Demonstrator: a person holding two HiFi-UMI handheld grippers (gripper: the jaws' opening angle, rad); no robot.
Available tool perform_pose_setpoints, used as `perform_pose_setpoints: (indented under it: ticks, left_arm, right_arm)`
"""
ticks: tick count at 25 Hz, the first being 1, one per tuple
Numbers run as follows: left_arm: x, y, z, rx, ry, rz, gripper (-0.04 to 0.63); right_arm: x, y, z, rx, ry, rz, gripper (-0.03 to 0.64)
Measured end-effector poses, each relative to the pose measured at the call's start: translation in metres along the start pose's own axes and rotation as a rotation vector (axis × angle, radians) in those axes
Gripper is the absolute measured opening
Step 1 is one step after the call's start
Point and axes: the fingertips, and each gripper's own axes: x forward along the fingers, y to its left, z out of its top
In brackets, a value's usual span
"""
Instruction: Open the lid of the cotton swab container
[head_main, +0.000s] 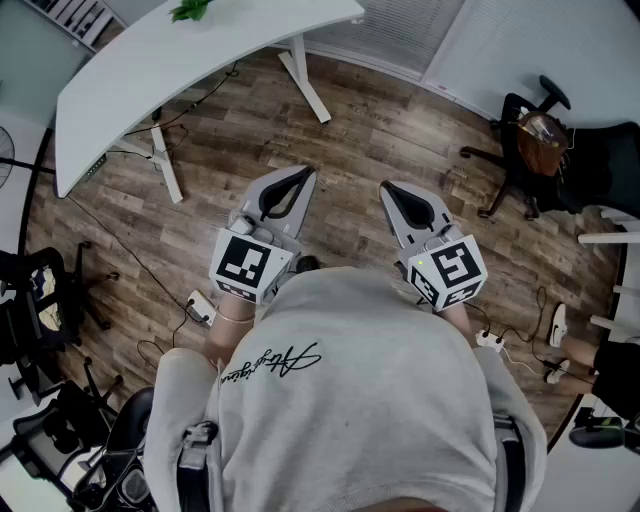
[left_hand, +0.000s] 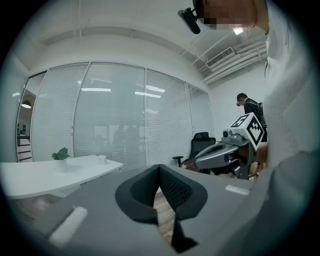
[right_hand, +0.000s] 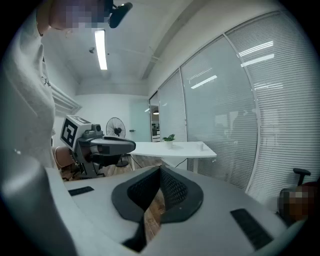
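Note:
Both grippers are held side by side at chest height over the wooden floor. My left gripper (head_main: 299, 173) has its jaws pressed together with nothing between them, and the left gripper view (left_hand: 159, 168) shows the same. My right gripper (head_main: 387, 187) is likewise shut and empty (right_hand: 161, 169). Each one shows in the other's view, the right gripper (left_hand: 201, 159) and the left gripper (right_hand: 131, 145). A small white object (left_hand: 102, 159) stands on the white table (head_main: 200, 55), far ahead of the jaws. I cannot tell whether it is the cotton swab container.
A potted plant (left_hand: 61, 155) stands on the white table. A black office chair (head_main: 528, 140) is at the right, another chair (head_main: 40, 300) at the left. Cables and a power strip (head_main: 201, 307) lie on the floor. A standing fan (right_hand: 116, 128) is behind the left gripper.

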Motion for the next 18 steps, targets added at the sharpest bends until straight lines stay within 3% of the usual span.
perform_pose_setpoints:
  ticks: [18]
  left_arm:
    - [-0.009, -0.009, -0.008, -0.015, 0.007, 0.008, -0.002]
  right_arm:
    - [-0.006, 0.012, -0.009, 0.002, 0.010, 0.018, 0.002]
